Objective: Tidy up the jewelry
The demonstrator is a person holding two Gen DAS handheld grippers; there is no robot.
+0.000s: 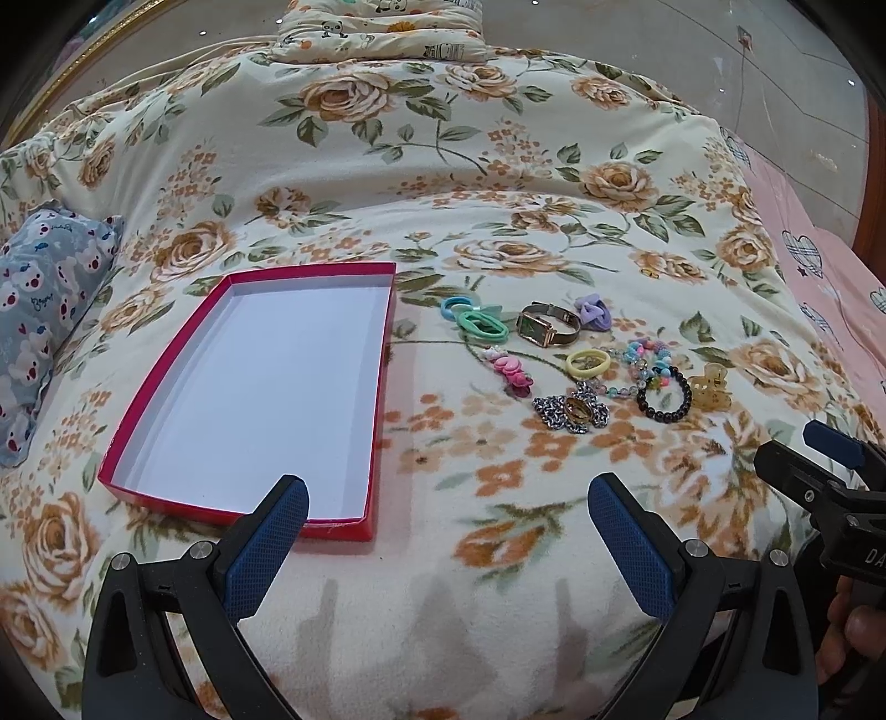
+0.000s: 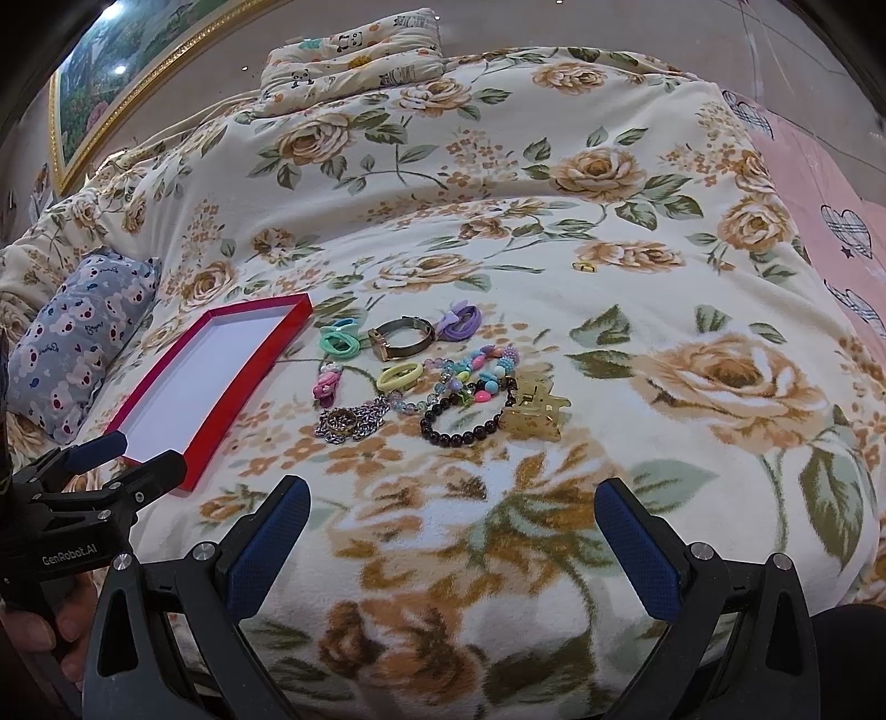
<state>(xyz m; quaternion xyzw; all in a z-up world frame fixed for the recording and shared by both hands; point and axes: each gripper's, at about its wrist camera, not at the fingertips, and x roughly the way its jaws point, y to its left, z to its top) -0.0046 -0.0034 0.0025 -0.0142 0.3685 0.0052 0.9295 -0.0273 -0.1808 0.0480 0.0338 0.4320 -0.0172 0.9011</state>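
A shallow red box (image 1: 382, 354) (image 2: 232, 382) with a bare white floor lies on the floral blanket. To its right sits a cluster of jewelry: a gold watch (image 1: 545, 325) (image 2: 401, 335), green hair ties (image 1: 480, 324) (image 2: 339, 339), a purple tie (image 1: 592, 312) (image 2: 459, 321), a pink clip (image 1: 510, 370) (image 2: 328, 383), a yellow ring tie (image 1: 587, 363) (image 2: 398, 376), a colourful bead string (image 1: 645, 360) (image 2: 476, 365), a dark bead bracelet (image 1: 664, 396) (image 2: 459, 423), a silver chain with a gold ring (image 1: 573, 414) (image 2: 349, 423), and an amber claw clip (image 1: 710, 387) (image 2: 534, 410). My left gripper (image 1: 448, 498) and right gripper (image 2: 451, 498) hover open, near the blanket's front, holding nothing.
A grey bear-print pillow (image 1: 39, 310) (image 2: 83, 343) lies left of the box. A folded panda-print quilt (image 1: 382, 27) (image 2: 354, 50) sits at the far end. A pink sheet (image 1: 830, 288) borders the right edge. A small gold item (image 2: 584, 267) lies alone beyond the cluster.
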